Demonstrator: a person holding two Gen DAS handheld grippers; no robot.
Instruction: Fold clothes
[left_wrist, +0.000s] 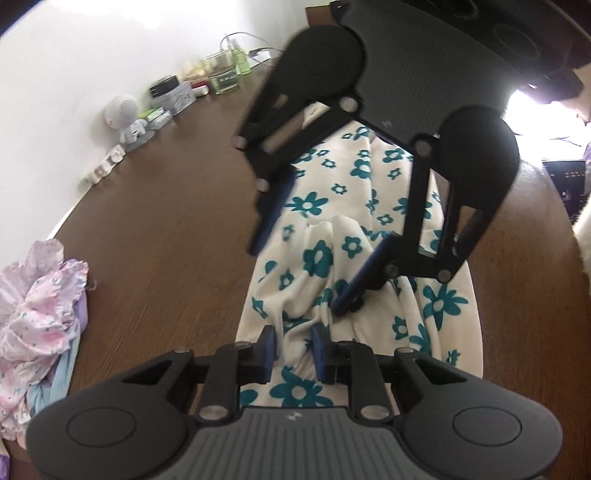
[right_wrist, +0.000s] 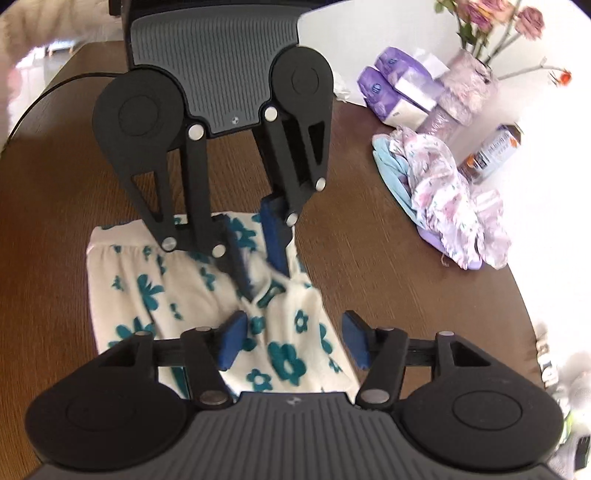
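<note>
Left gripper (left_wrist: 293, 349) pinches the floral garment (left_wrist: 314, 206) at lower centre (right gripper (right_wrist: 293, 341) gapes apart); lift the bunched fold evenly

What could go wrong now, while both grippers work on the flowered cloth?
1. The left gripper and right gripper face each other closely over the flowered cloth; their fingers may collide.
2. The left gripper's pads hold only a small bunched ridge, which may slip out.
3. The pink clothes pile lies near; a wide sweep may drag it.
</note>
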